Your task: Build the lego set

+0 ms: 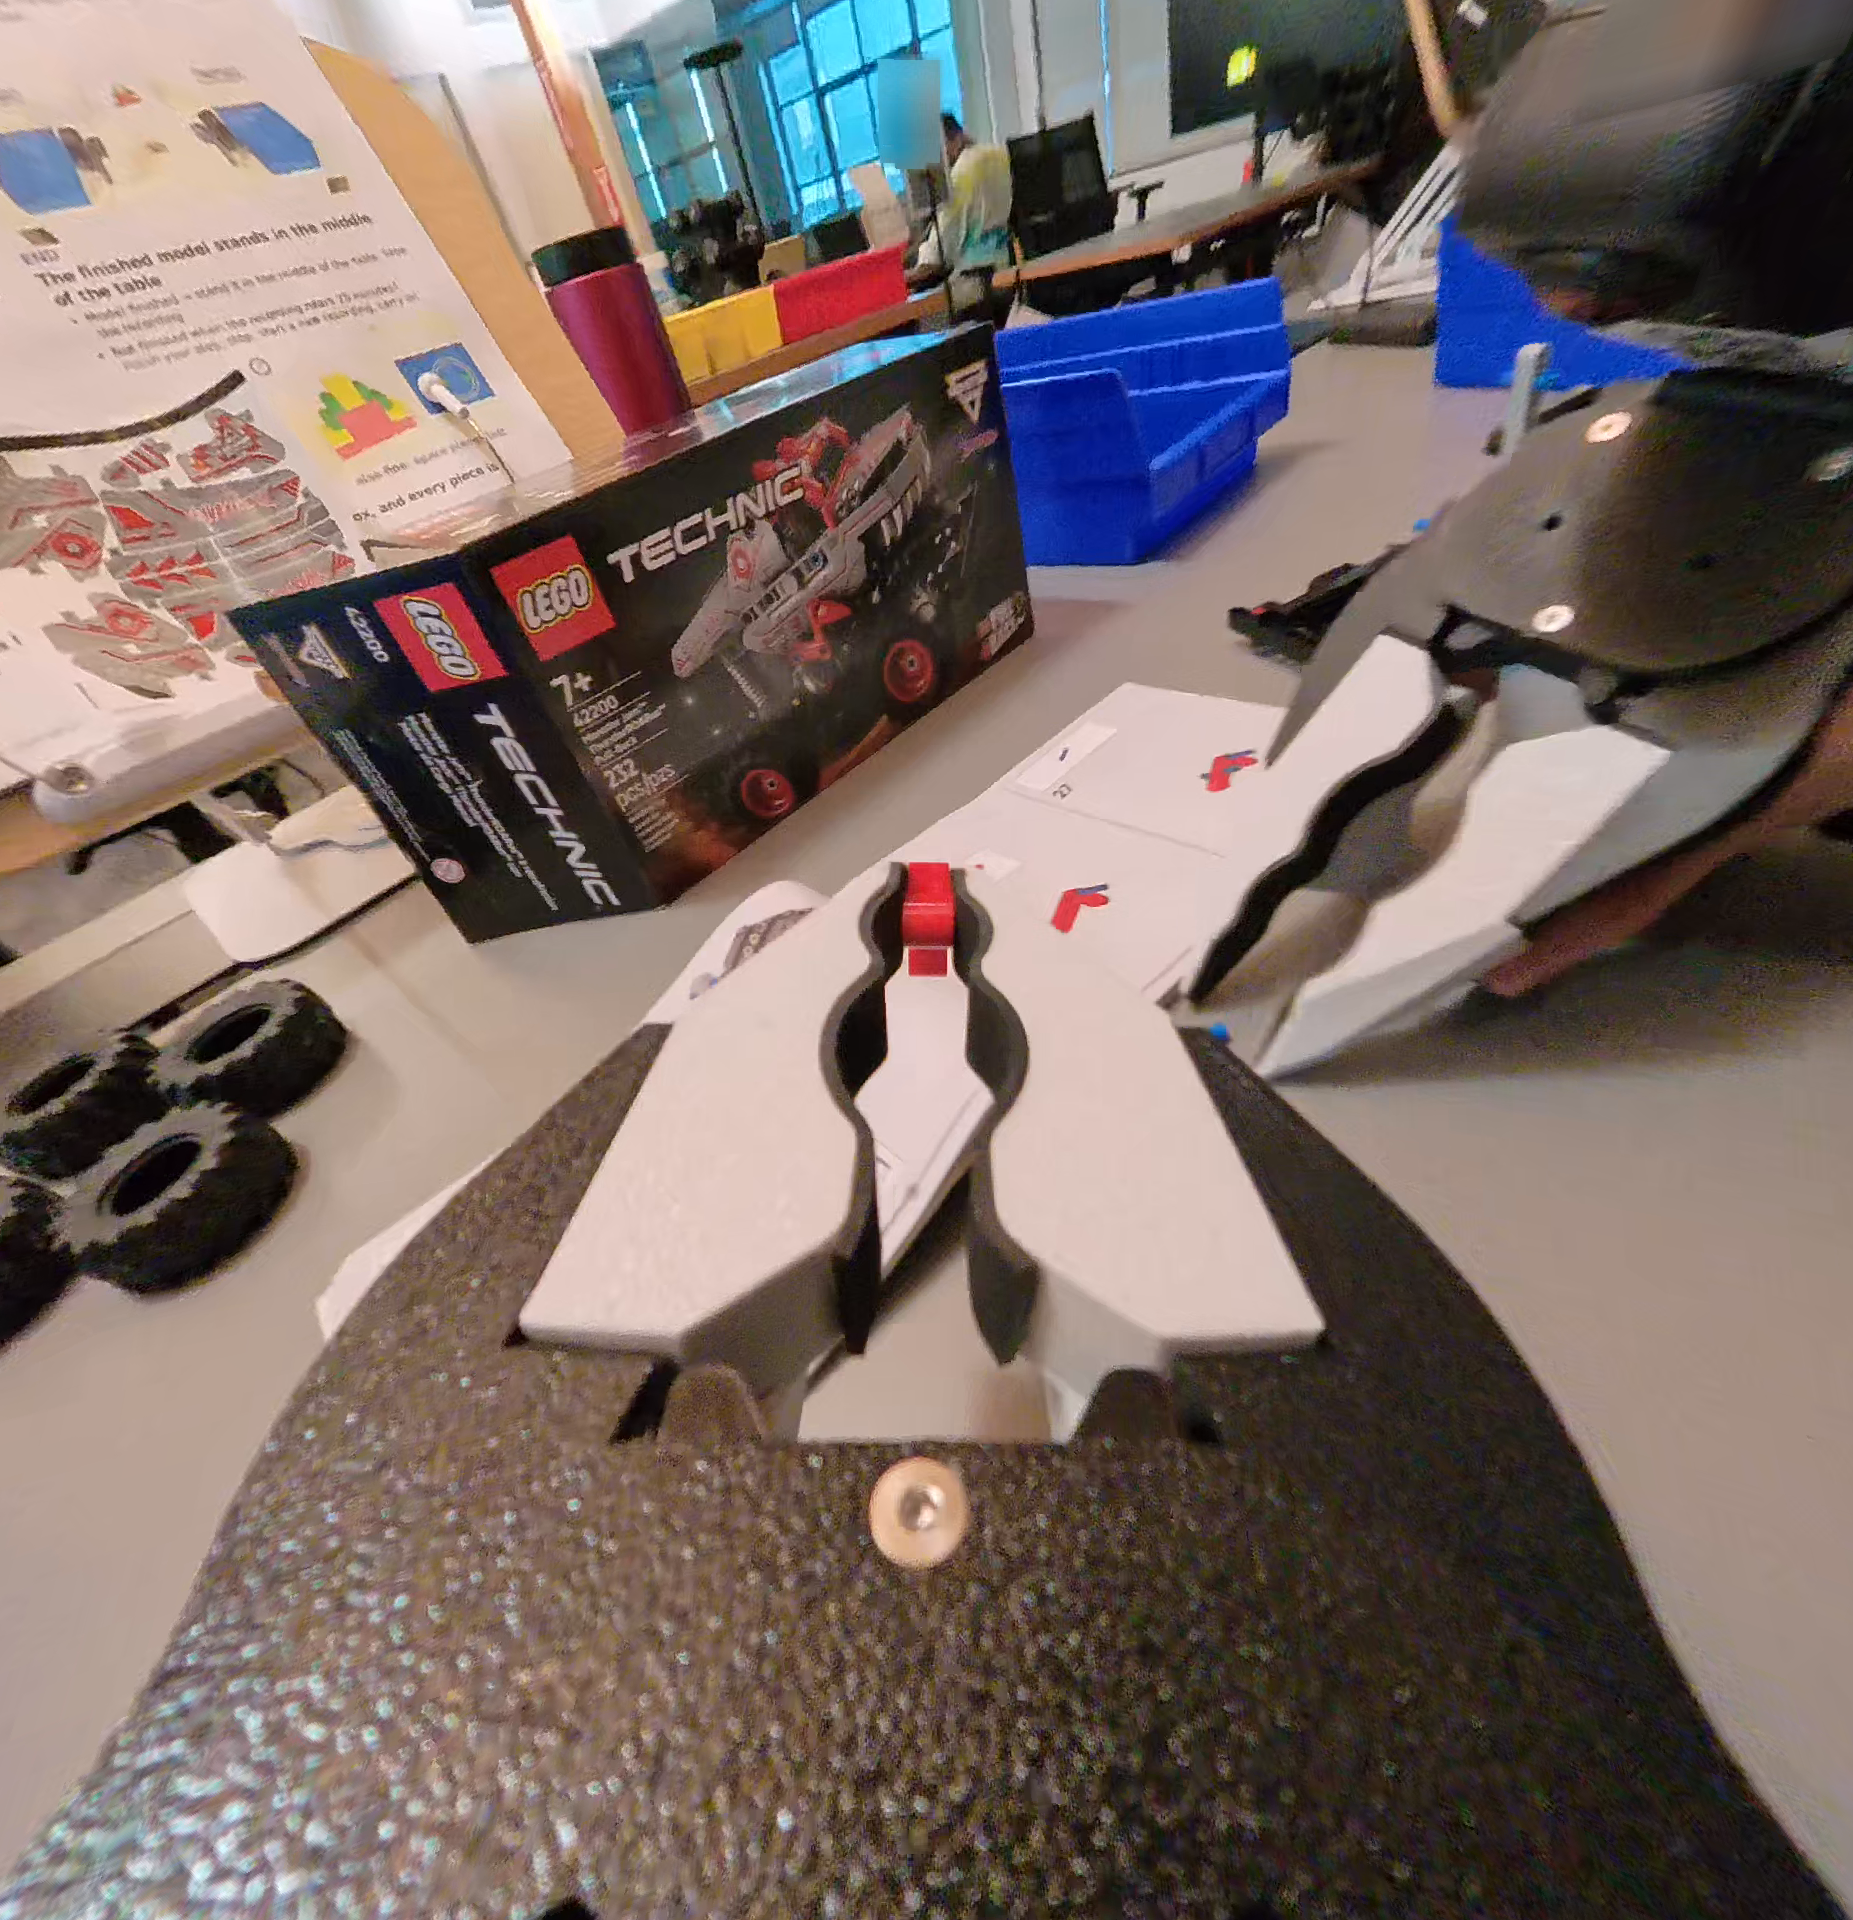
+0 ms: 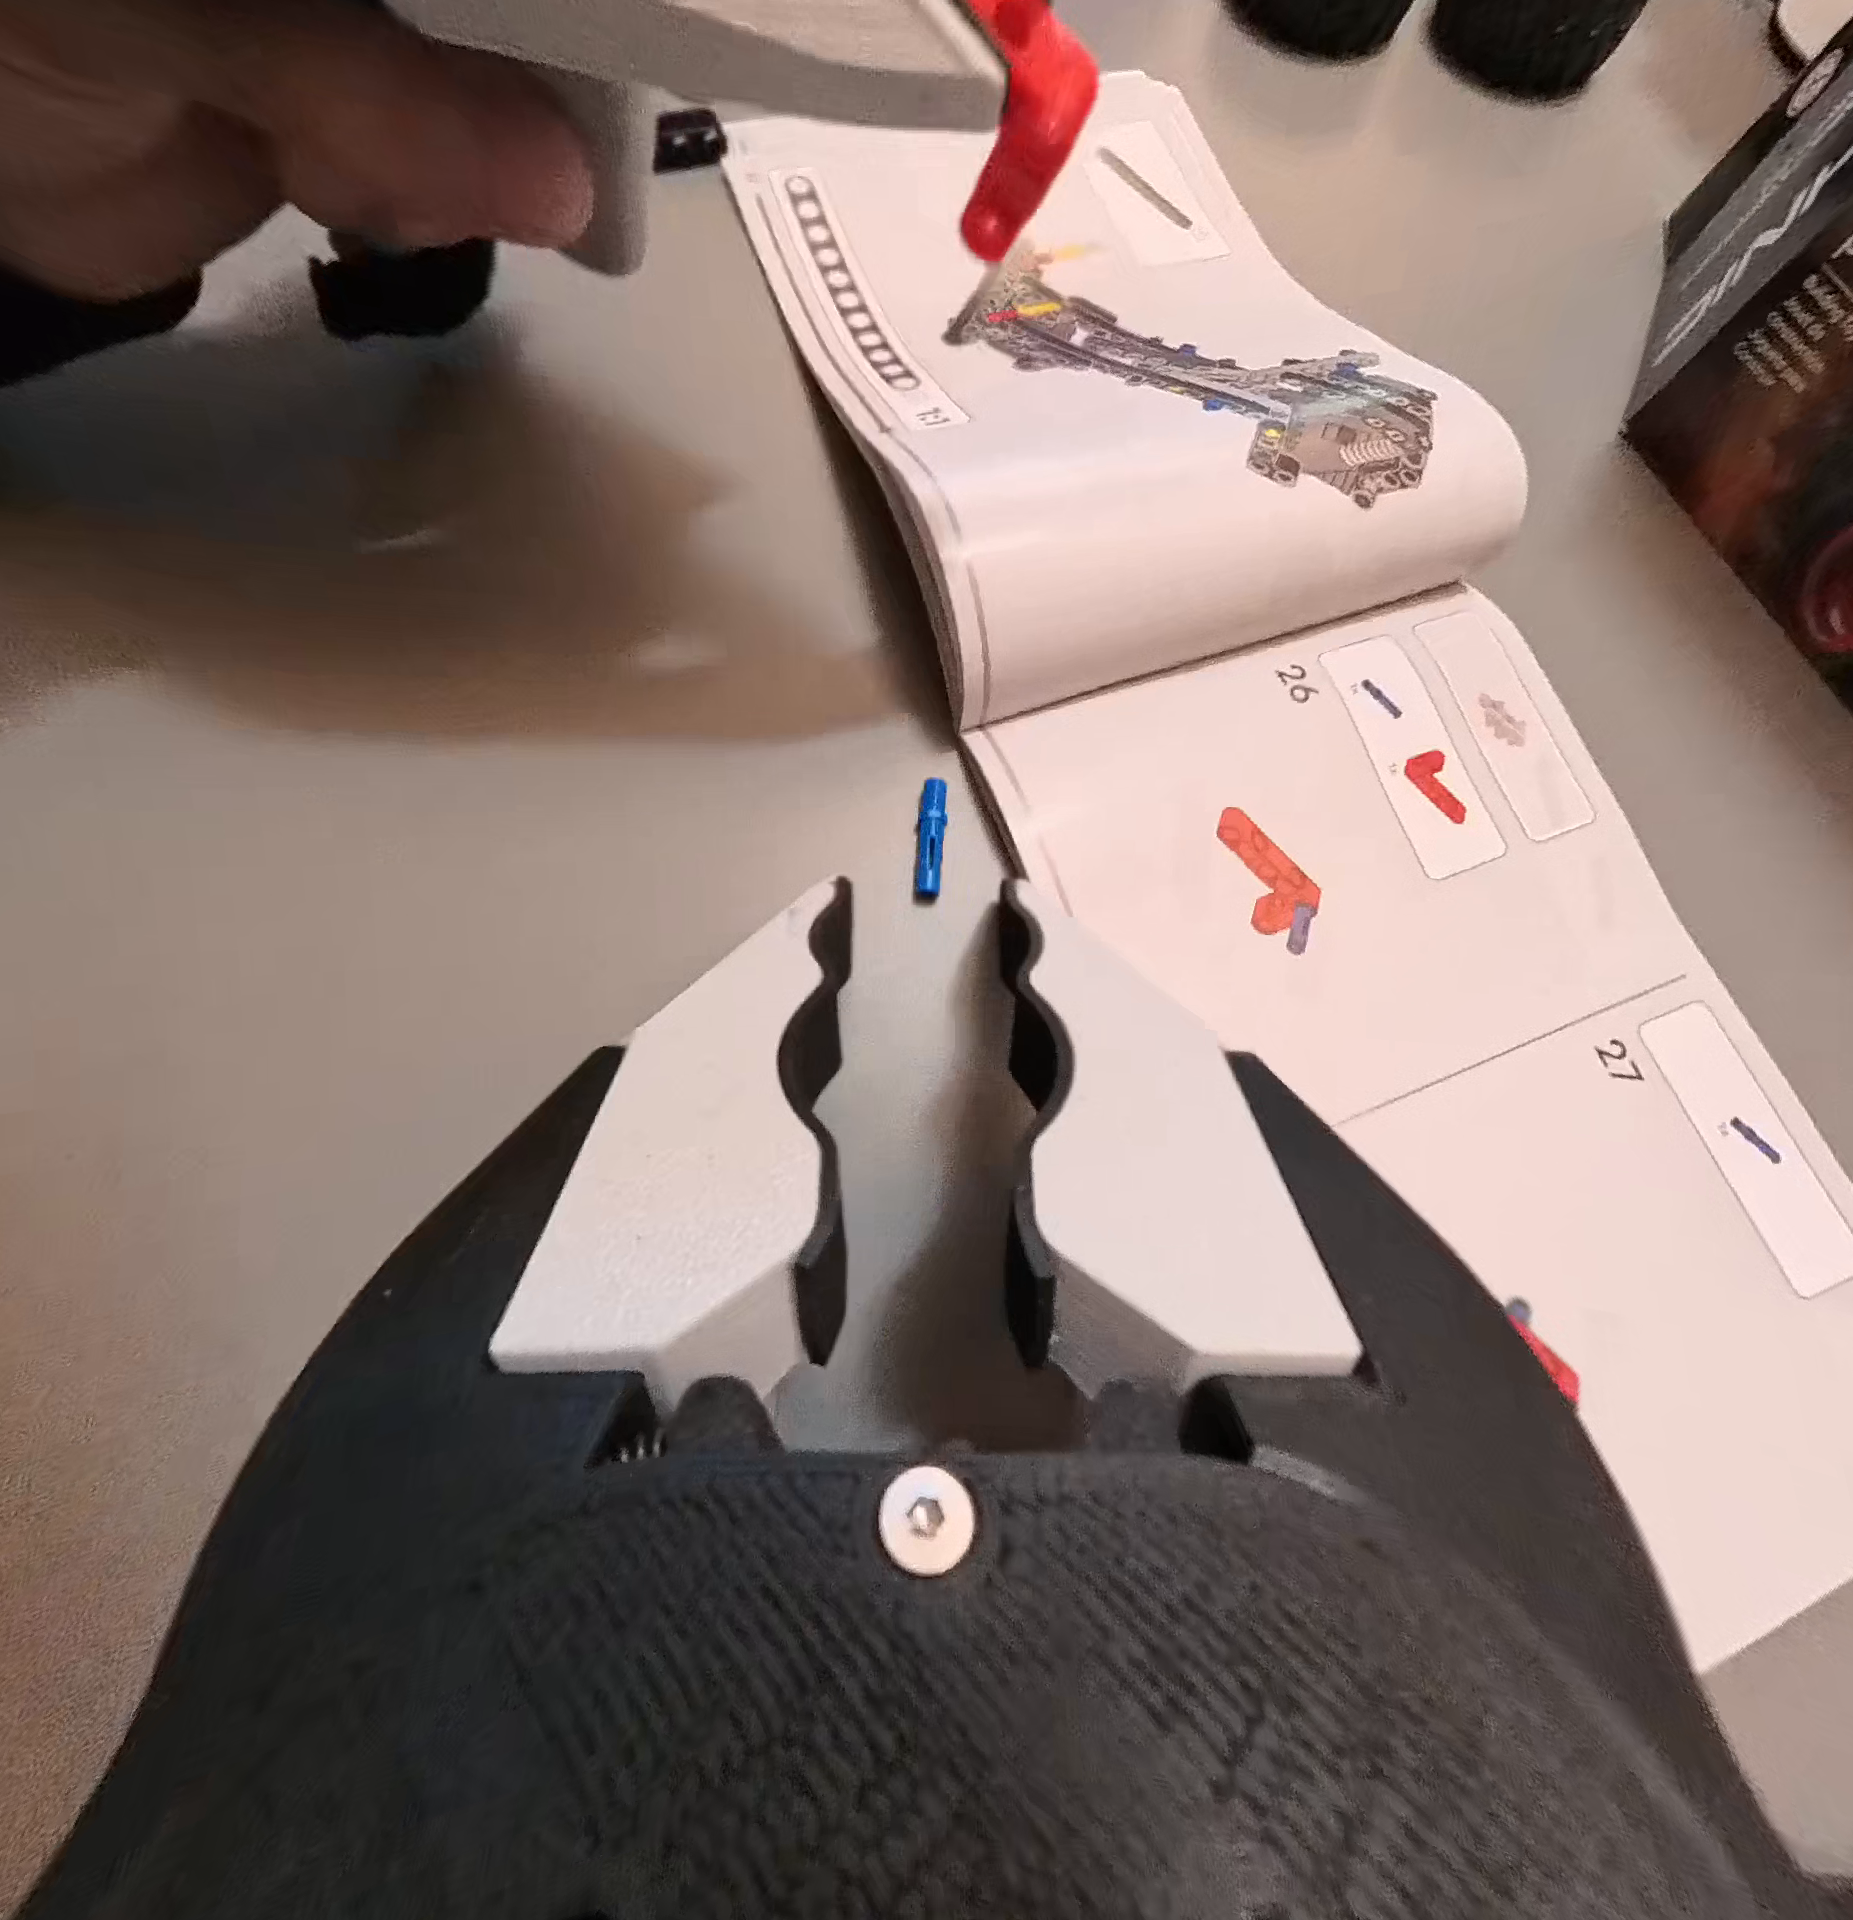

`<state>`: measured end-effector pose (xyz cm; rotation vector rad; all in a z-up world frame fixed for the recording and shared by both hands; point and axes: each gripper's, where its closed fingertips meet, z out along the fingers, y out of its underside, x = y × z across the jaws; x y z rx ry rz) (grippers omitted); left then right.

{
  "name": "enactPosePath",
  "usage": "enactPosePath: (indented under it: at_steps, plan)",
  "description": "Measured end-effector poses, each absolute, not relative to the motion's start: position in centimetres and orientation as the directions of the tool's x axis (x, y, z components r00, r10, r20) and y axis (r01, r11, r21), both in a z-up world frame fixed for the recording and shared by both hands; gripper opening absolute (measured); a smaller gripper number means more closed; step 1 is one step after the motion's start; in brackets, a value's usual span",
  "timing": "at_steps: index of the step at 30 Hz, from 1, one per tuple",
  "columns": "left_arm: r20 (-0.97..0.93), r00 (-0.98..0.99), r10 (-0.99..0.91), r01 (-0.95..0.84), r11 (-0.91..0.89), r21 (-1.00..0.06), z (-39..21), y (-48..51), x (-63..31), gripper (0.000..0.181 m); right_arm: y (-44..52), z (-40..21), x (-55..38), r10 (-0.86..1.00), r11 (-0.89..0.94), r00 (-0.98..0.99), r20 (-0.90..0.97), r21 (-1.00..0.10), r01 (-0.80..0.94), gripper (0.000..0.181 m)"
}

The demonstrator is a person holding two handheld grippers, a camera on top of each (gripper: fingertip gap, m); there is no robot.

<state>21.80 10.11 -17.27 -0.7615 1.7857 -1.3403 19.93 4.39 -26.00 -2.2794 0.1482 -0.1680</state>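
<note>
My left gripper (image 1: 927,935) is shut on a red L-shaped beam (image 1: 926,902), held above the open instruction booklet (image 1: 1109,821). In the right wrist view the beam (image 2: 1031,135) hangs from the left gripper's fingers (image 2: 797,62) over the booklet (image 2: 1213,540). My right gripper (image 2: 924,891) is open and empty, low over the grey table. A small blue pin (image 2: 931,840) lies on the table just ahead of its fingertips, beside the booklet's edge. The right gripper (image 1: 1228,1023) also shows in the left wrist view, tips down at the table.
The set's box (image 1: 693,665) stands behind the booklet. Several black tyres (image 1: 153,1132) lie at the left. Blue bins (image 1: 1140,416) and a maroon tumbler (image 1: 615,332) stand farther back. A printed poster (image 1: 174,364) leans at the far left. A small black part (image 2: 685,138) lies near the booklet. Left tips to right tips: about 11 centimetres.
</note>
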Motion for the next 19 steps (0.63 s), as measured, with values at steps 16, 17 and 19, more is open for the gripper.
enactPosePath:
  at_steps: [16, 17, 19]
  plan:
    - [-0.194, -0.592, -0.783, -0.003, 0.243, -0.970, -17.1, 8.5, 22.3, 0.005, 5.2, -26.2, 19.9, -0.145, -0.654, 0.989, 0.036, -0.753, -0.068, 0.009]
    - [-0.203, -0.591, -0.781, 0.003, 0.250, -0.968, -17.0, 8.4, 22.2, 0.005, 5.2, -26.2, 19.9, -0.147, -0.654, 0.989, 0.034, -0.753, -0.071, 0.009]
    - [-0.220, -0.591, -0.776, 0.009, 0.267, -0.964, -17.1, 8.4, 22.2, 0.005, 5.2, -26.2, 19.9, -0.146, -0.655, 0.989, 0.039, -0.753, -0.067, 0.008]
